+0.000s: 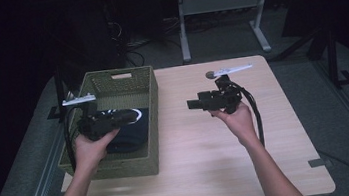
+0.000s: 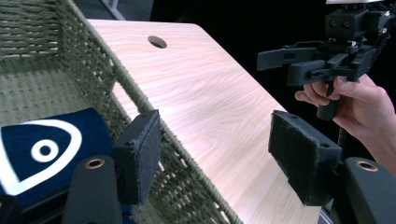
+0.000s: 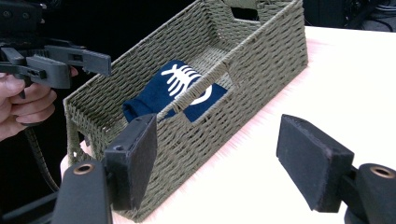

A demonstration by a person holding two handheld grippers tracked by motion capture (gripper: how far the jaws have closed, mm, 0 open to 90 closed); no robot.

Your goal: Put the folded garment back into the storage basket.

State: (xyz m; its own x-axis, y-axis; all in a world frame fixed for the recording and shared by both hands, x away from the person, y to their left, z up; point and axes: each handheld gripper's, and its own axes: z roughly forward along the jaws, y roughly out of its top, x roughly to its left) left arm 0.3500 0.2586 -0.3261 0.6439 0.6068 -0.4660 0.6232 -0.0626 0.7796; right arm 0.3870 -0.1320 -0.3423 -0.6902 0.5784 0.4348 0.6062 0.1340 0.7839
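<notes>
A woven olive basket (image 1: pixel 146 86) stands on the left side of the light wooden table (image 1: pixel 201 165). In it lies a folded navy cloth with a white print (image 1: pixel 134 133), also visible as the cloth (image 2: pixel 46 149) and the cloth (image 3: pixel 180 86). My left gripper (image 1: pixel 132 116) hovers over the basket's near half, just above the cloth, pointing right. Its jaws stand open (image 2: pixel 215 158) with nothing between them. My right gripper (image 1: pixel 191 104) is held over the middle of the table, pointing left at the basket (image 3: pixel 261 51). It is open (image 3: pixel 217 158) and holds nothing.
A round hole (image 1: pixel 210 75) is cut in the table near its far edge. Bare tabletop (image 2: pixel 210 93) lies between basket and right gripper. Behind the table stands a white desk frame (image 1: pixel 221 1) on a grey floor; metal rails run along both sides.
</notes>
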